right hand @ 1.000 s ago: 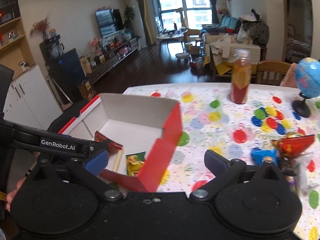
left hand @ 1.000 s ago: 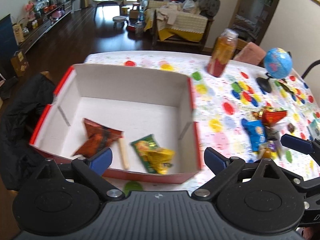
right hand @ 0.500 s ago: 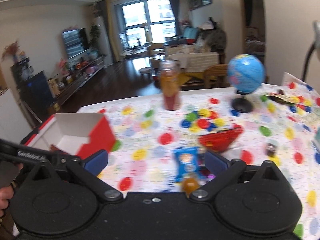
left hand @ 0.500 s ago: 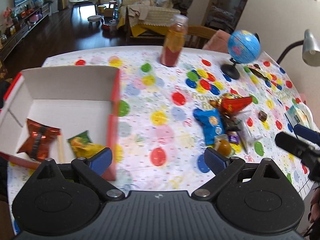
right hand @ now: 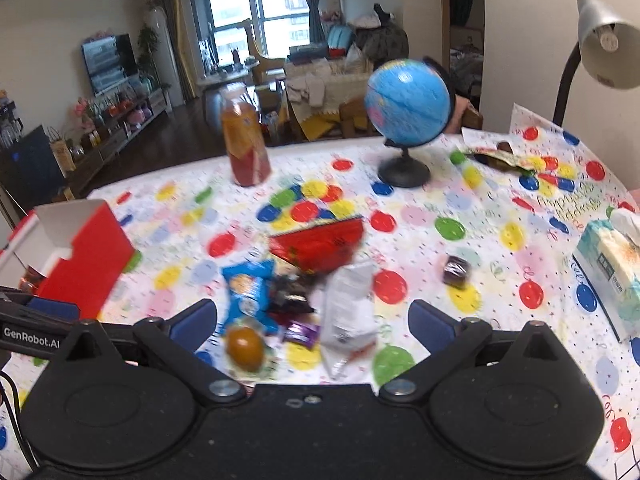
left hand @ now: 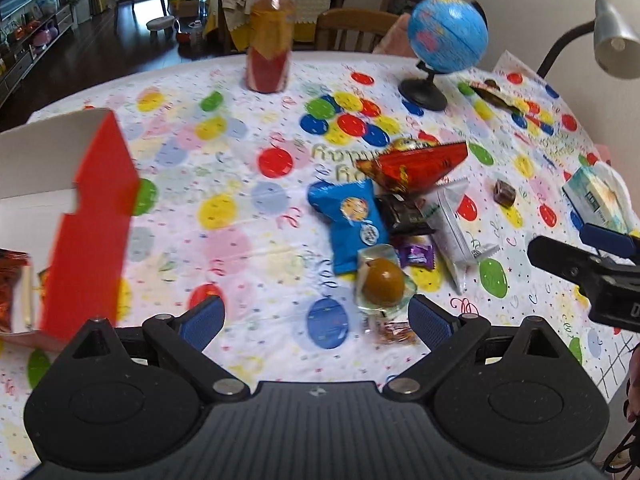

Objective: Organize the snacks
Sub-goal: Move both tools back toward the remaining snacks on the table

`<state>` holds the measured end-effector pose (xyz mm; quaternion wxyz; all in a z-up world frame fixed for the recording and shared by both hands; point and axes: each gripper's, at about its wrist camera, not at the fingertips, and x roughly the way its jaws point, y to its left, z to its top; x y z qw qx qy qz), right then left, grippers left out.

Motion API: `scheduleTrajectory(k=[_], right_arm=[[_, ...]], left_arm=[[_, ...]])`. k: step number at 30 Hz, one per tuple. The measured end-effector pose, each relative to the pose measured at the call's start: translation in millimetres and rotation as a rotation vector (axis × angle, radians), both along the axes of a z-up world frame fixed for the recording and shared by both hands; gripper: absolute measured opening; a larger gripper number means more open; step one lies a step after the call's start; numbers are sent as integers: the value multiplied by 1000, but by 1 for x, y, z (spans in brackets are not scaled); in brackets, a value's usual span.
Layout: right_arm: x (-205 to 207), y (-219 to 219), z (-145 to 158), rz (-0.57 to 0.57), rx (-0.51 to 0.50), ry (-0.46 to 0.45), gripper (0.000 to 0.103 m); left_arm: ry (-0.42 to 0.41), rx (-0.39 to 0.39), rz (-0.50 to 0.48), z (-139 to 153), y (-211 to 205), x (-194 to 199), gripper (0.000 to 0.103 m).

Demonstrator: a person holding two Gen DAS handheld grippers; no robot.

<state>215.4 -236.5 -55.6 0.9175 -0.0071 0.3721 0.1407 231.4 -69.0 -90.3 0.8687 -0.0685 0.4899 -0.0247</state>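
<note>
A pile of snacks lies mid-table: a blue packet, a red foil packet, a white packet, a black packet, a purple candy and a brown egg in clear wrap. My left gripper is open and empty just before the egg. My right gripper is open and empty over the same pile; it also shows in the left wrist view. The red and white box stands at the left, with an orange packet inside.
A drink bottle and a globe stand at the back. A tissue box and a desk lamp are at the right. A small dark candy lies apart, right of the pile. Wrappers lie behind it.
Both grippers have swung right, away from the box and over to the snack pile. Both have stayed open and empty.
</note>
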Motion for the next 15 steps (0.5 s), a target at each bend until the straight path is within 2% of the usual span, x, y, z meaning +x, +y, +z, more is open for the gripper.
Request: scheduleTrajectory(k=[6, 15], right_arm=[[29, -12, -21, 12, -13, 52, 98], [72, -8, -62, 20, -17, 194, 83]], left_arm=[[46, 26, 8, -26, -26, 22, 99], [92, 66, 35, -52, -48, 47, 99]])
